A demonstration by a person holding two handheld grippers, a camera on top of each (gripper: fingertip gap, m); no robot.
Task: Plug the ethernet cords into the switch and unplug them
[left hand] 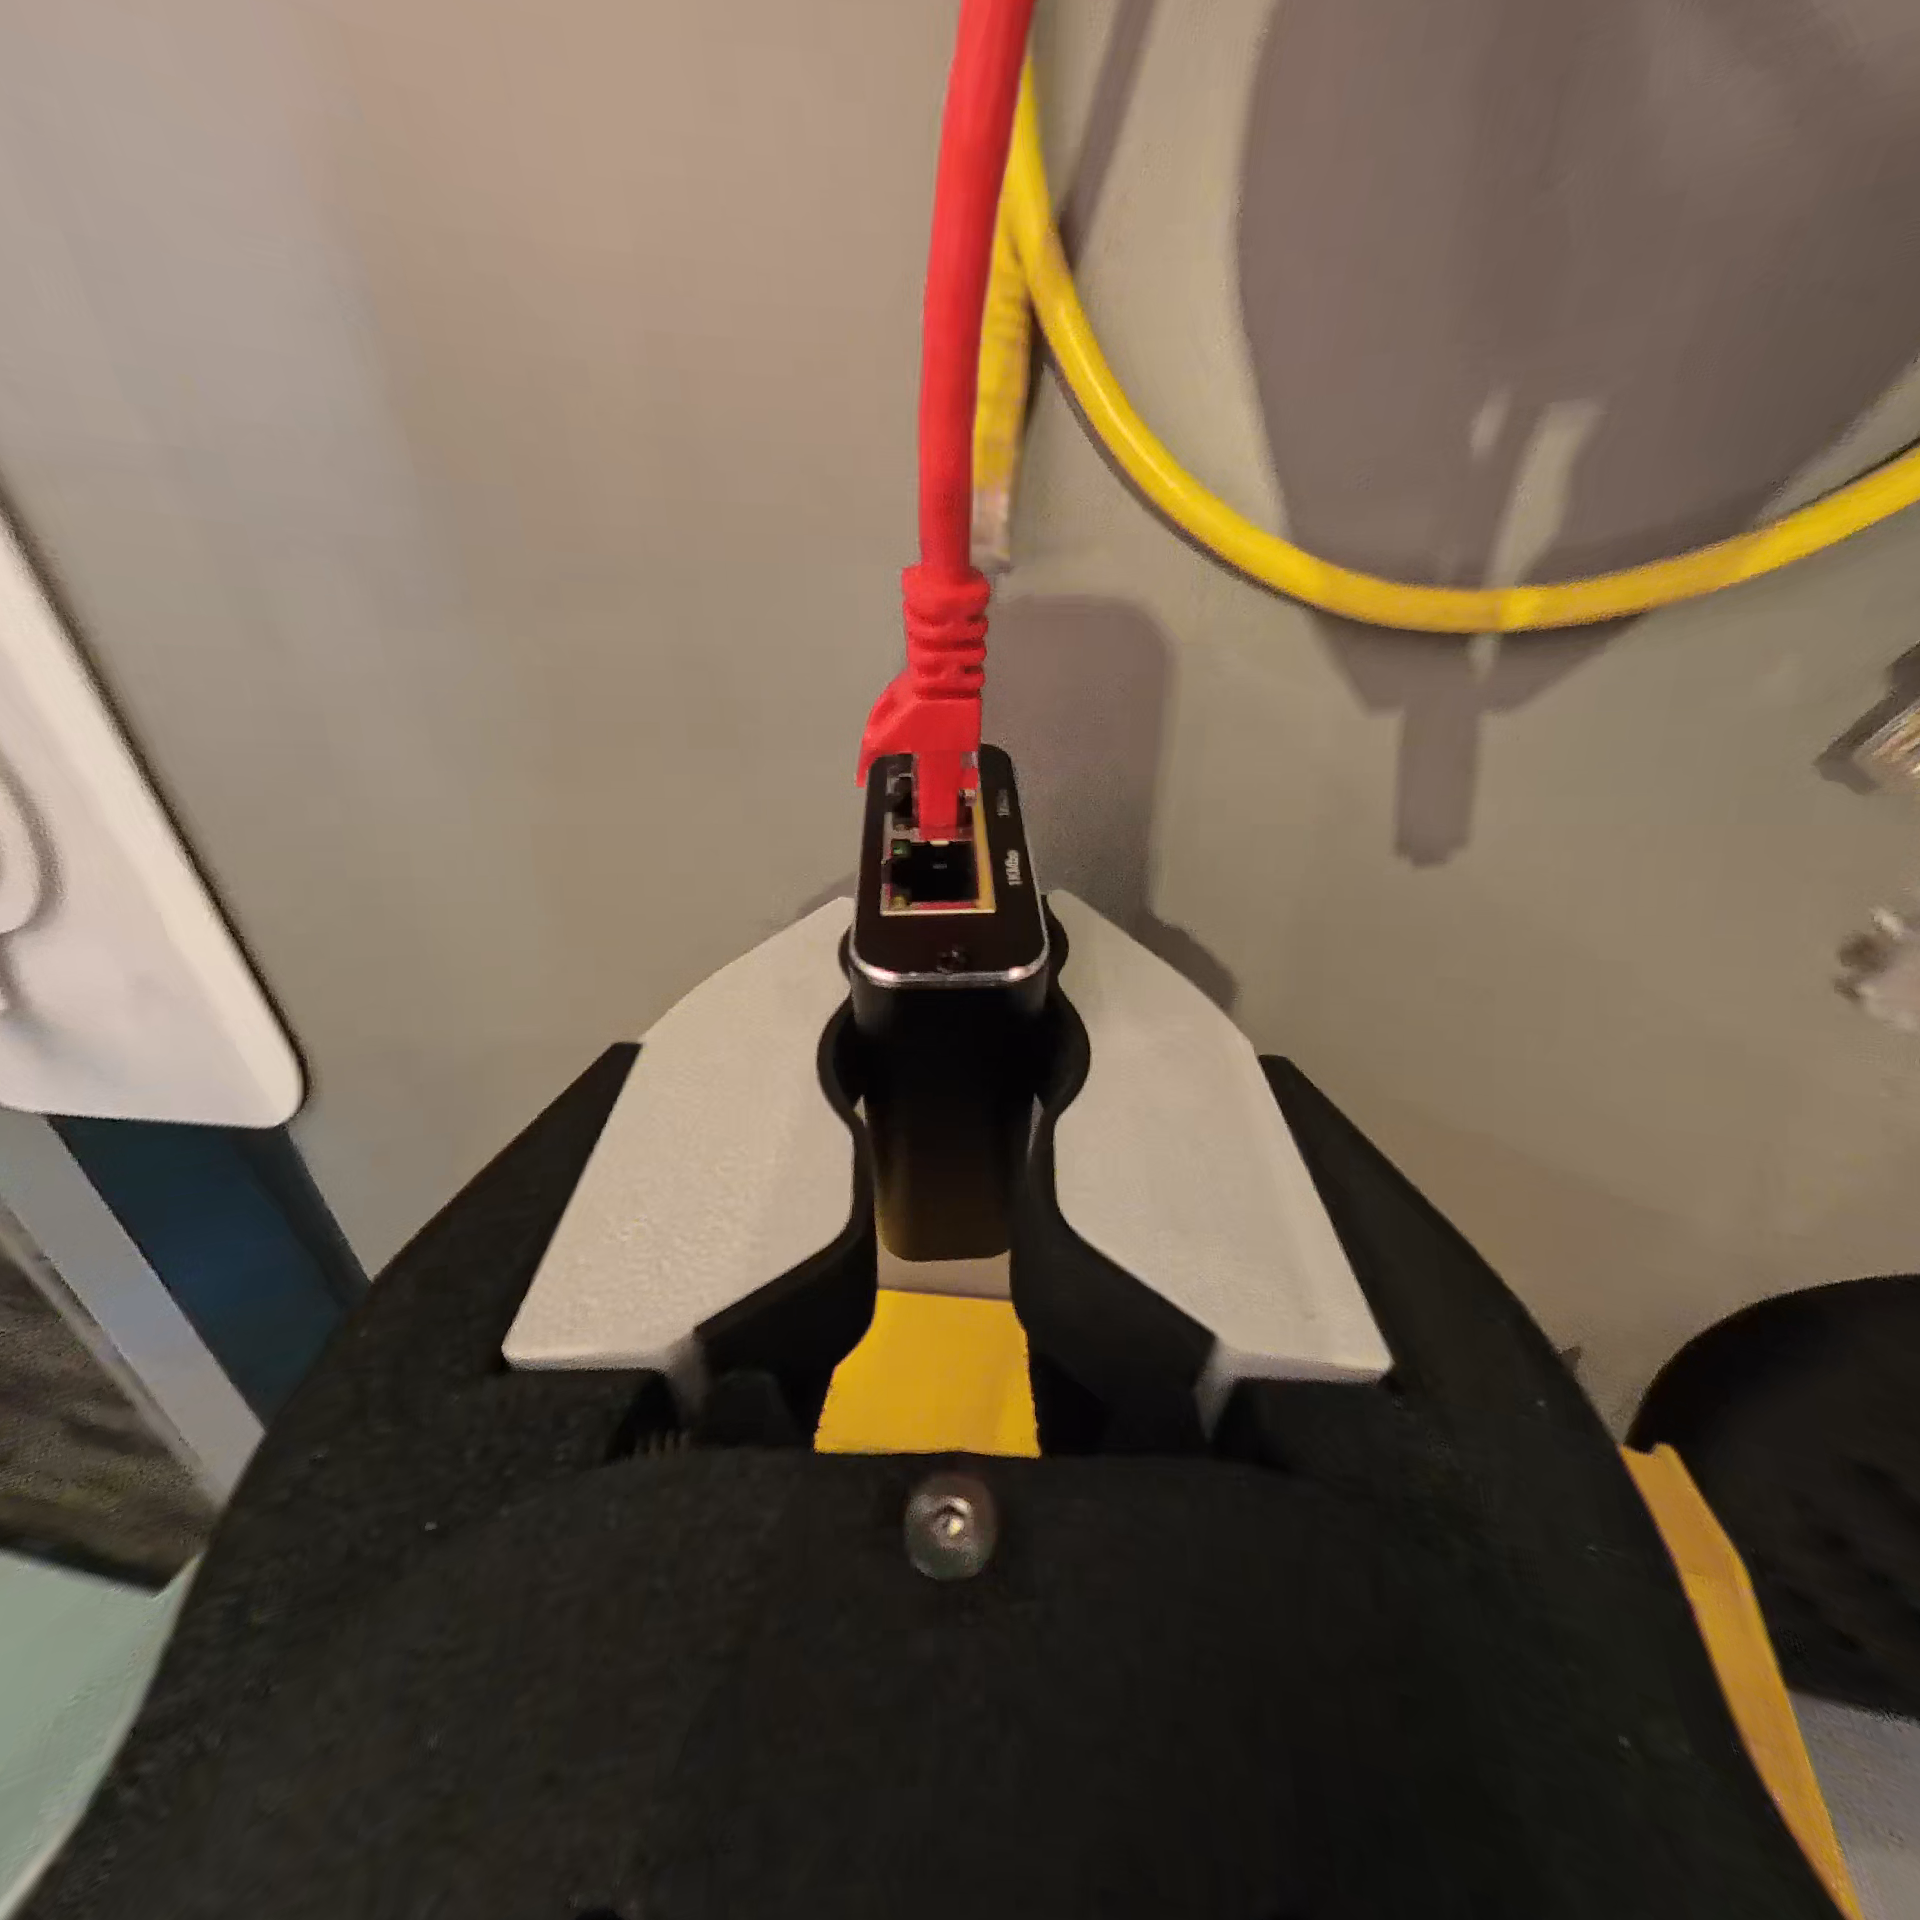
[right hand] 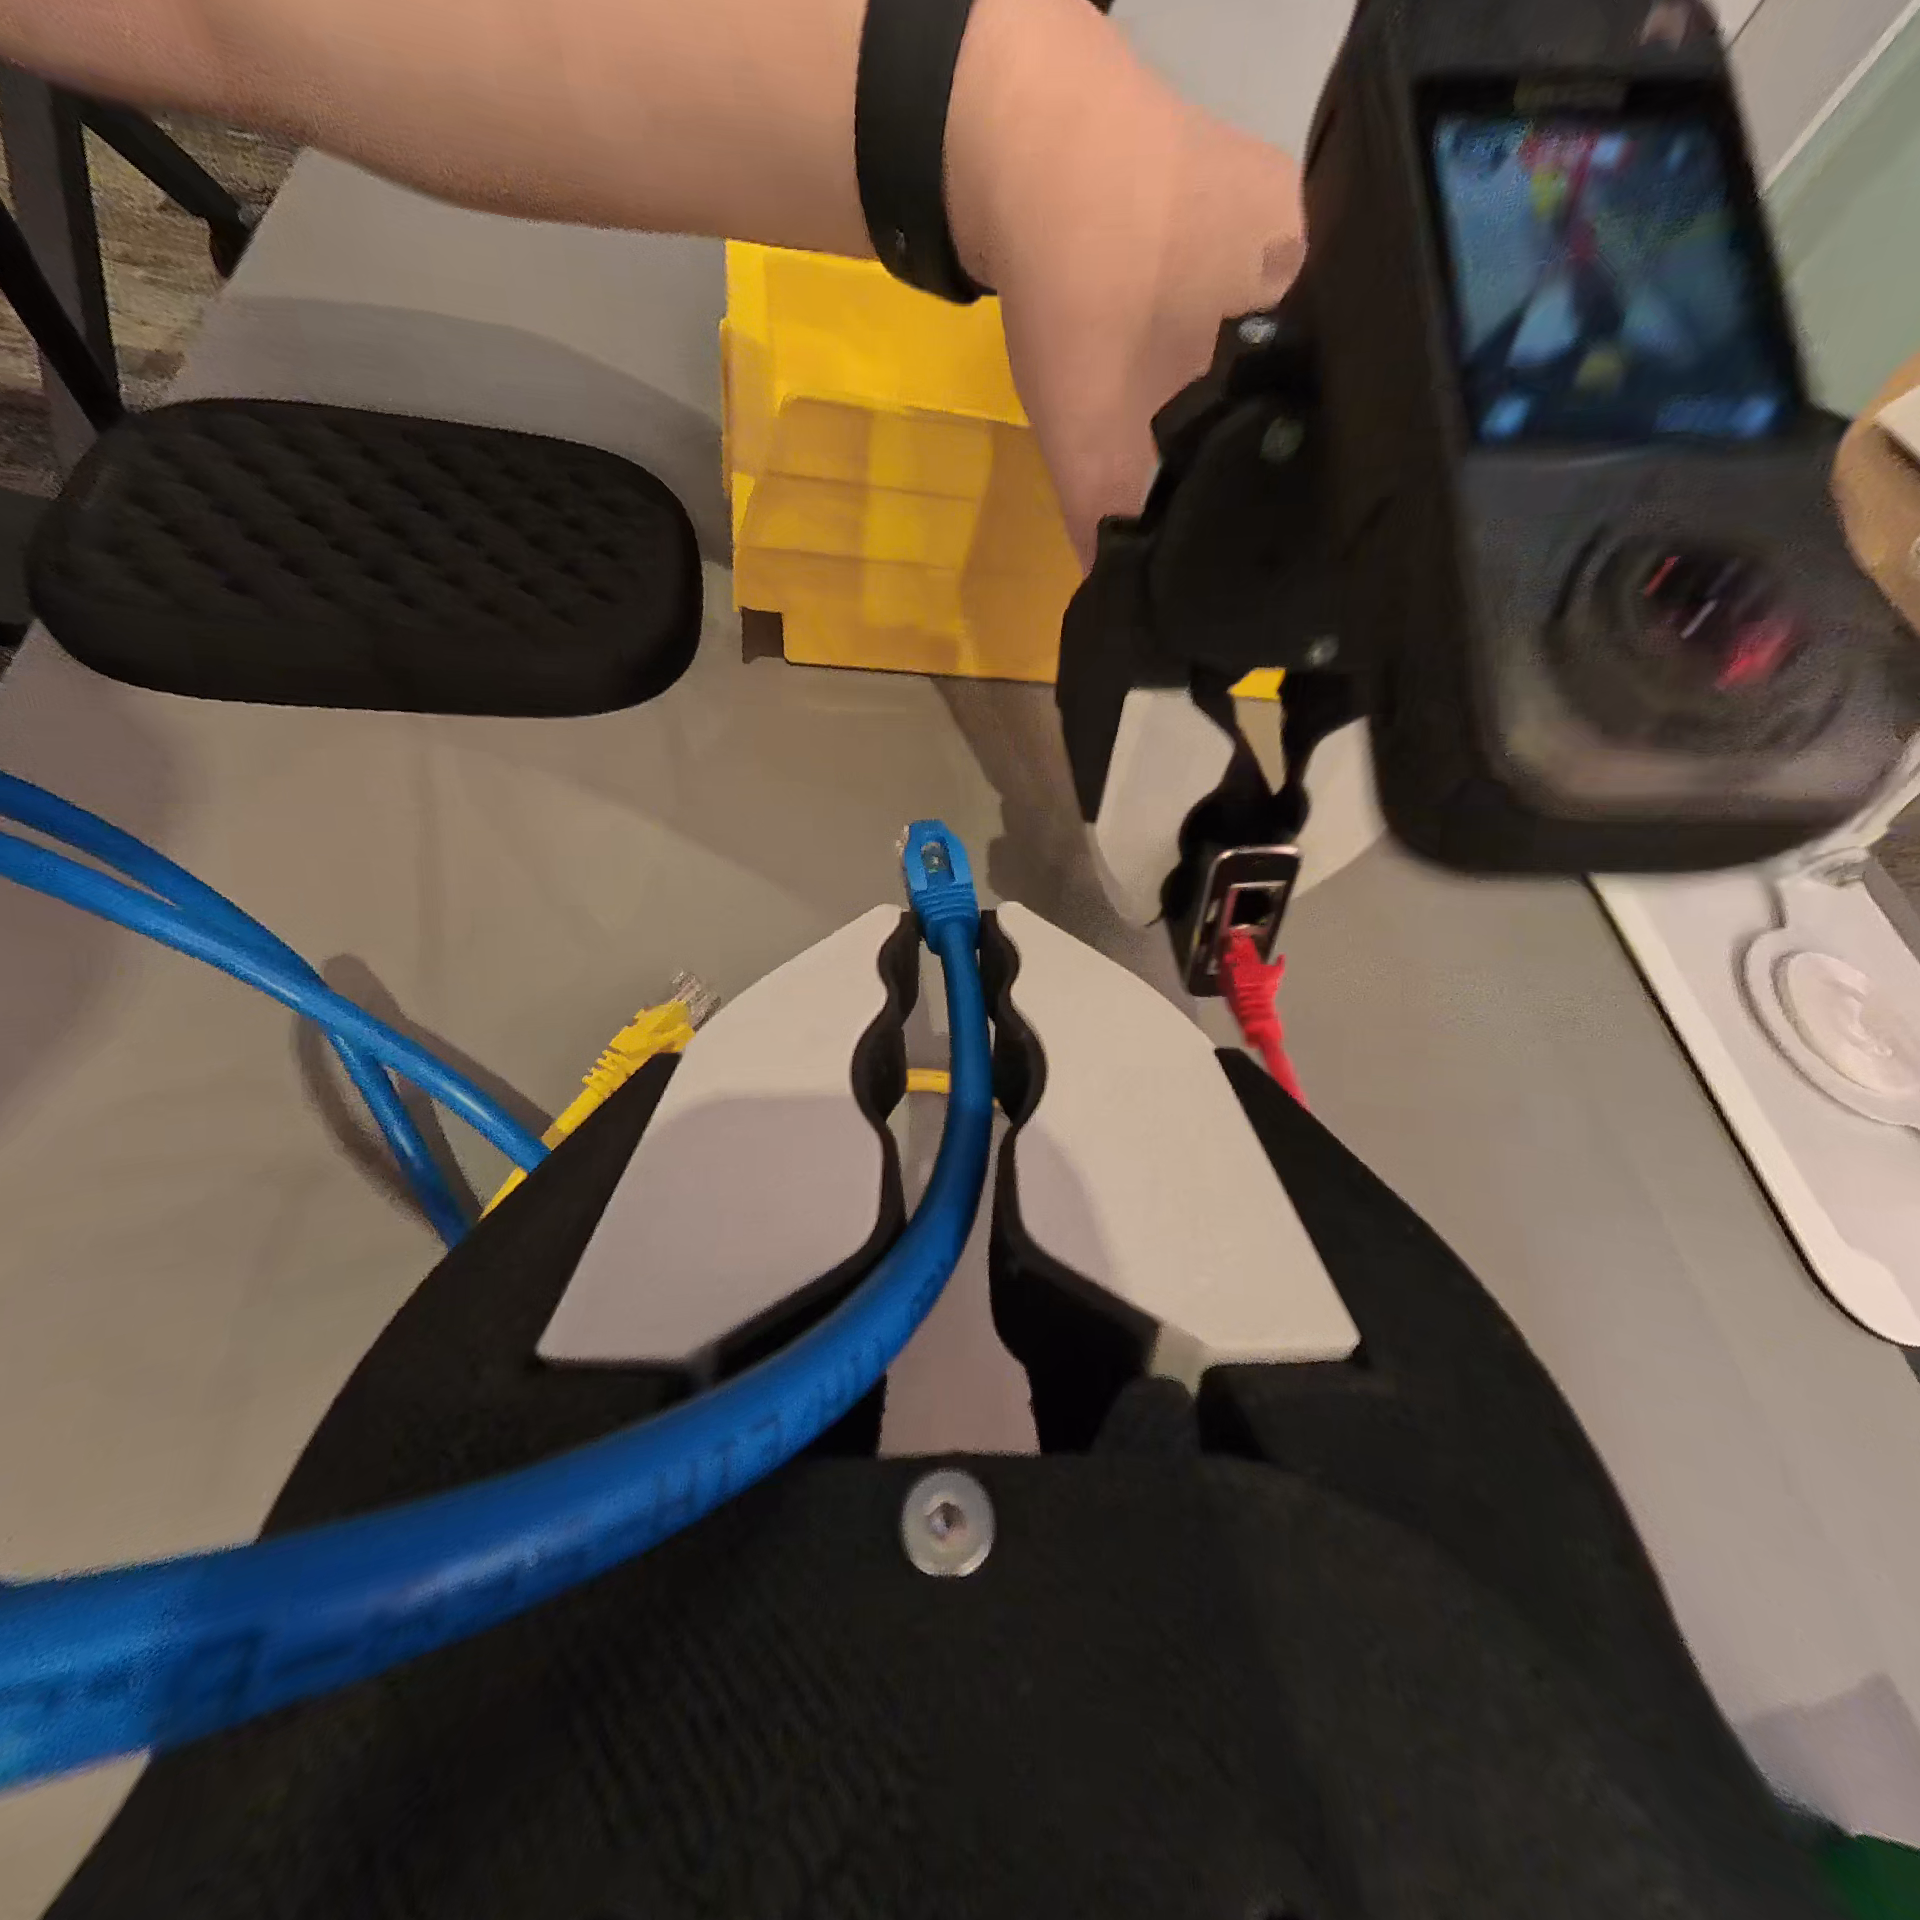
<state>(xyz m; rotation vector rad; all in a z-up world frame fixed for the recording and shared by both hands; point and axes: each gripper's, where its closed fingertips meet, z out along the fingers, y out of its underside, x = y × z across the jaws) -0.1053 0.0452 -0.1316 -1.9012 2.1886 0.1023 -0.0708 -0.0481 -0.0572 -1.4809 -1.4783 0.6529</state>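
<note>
Nearest, the right gripper (right hand: pixel 948 935) has its jaws clenched on a blue cord (right hand: pixel 961 1049), plug tip poking out just beyond. Left of it a yellow cord (right hand: pixel 644 1039) lies on the grey counter (right hand: pixel 520 883). Farther right, the left gripper (left hand: pixel 951 997) grasps the small black switch (left hand: pixel 945 904), a red cord (left hand: pixel 940 665) plugged into it; its tiny markings are unreadable. Beyond sit a black pad (right hand: pixel 364 551) and a yellow bin (right hand: pixel 883 499).

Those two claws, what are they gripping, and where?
Left gripper holds the switch around its body; right gripper pinches the blue cable just behind its plug.
</note>
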